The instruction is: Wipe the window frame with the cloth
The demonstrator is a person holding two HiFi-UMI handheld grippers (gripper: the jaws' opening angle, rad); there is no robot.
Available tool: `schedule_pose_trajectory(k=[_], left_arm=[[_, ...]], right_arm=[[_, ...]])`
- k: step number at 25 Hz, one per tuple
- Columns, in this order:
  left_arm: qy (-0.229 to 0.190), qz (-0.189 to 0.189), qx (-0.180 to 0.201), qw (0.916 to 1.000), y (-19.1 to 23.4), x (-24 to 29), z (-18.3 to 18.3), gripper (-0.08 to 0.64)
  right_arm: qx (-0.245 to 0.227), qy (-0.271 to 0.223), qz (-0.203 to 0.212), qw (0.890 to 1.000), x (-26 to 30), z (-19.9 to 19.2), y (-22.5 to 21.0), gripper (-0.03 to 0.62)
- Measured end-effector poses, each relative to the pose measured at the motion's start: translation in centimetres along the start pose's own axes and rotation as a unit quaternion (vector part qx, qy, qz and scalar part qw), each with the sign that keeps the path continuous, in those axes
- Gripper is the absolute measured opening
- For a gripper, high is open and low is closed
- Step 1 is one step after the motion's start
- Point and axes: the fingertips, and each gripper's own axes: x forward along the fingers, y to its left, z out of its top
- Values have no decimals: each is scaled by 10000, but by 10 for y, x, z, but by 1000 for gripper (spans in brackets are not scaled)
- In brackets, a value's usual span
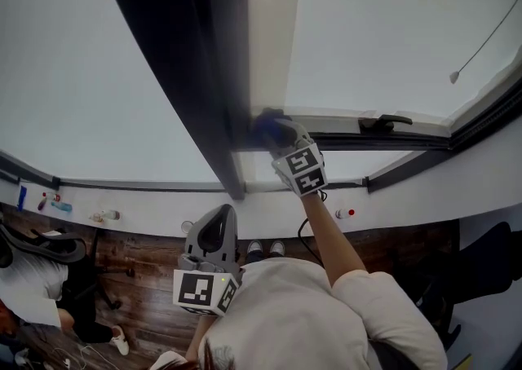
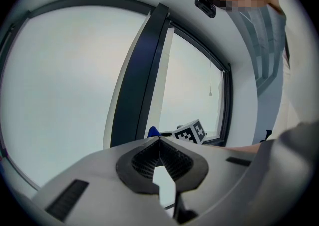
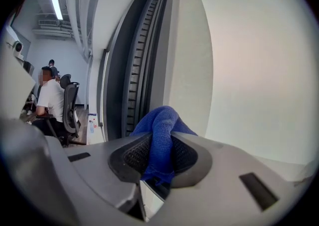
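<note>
My right gripper (image 1: 273, 130) is raised to the window, shut on a blue cloth (image 3: 160, 130) whose bunched end pokes out past the jaws. In the head view the cloth (image 1: 267, 126) presses where the dark upright window frame (image 1: 214, 75) meets the horizontal rail. The right gripper view shows the cloth close to the frame's ribbed dark channel (image 3: 145, 56). My left gripper (image 1: 214, 234) hangs low near my chest, away from the window, its jaws closed with nothing between them. From the left gripper view (image 2: 160, 145) the right gripper's marker cube (image 2: 190, 132) and a bit of cloth (image 2: 152, 132) appear at the frame.
A black window handle (image 1: 383, 123) sits on the rail right of my right gripper. A blind cord with a small weight (image 1: 454, 77) hangs at the right pane. Small items (image 1: 104, 215) lie on the white sill. A seated person (image 3: 50, 101) and office chairs are behind.
</note>
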Motion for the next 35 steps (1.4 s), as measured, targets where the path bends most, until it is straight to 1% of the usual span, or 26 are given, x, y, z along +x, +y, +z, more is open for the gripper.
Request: schedule_pose_trajectory(k=[2, 4, 8, 10, 13, 19, 27, 35], left_arm=[[-24, 81, -1, 10000, 0, -1, 0, 9], [-38, 166, 0, 9999, 0, -4, 0, 9], [-76, 422, 47, 9991, 5, -10, 2, 9], [-93, 505, 76, 9987, 8, -13, 4, 9], [-72, 570, 74, 9983, 11, -16, 4, 9], [1, 496, 108, 9987, 9, -11, 1, 9], [33, 201, 163, 9997, -7, -1, 1, 9], [24, 203, 146, 9997, -6, -1, 0, 9]], right_arm=[[-184, 98, 129, 9997, 7, -1, 5, 80], [-444, 228, 160, 9986, 16, -4, 9, 80], [-761, 409, -4, 9963, 29, -13, 7, 80], [-796, 388, -78, 9960, 34, -15, 4, 80], [-705, 419, -132, 9965, 38, -12, 3, 80], [-591, 539, -53, 9968, 41, -11, 2, 80], [-737, 574, -78, 9956, 39, -12, 1, 83], [-887, 688, -158, 9935, 34, -16, -4, 83]])
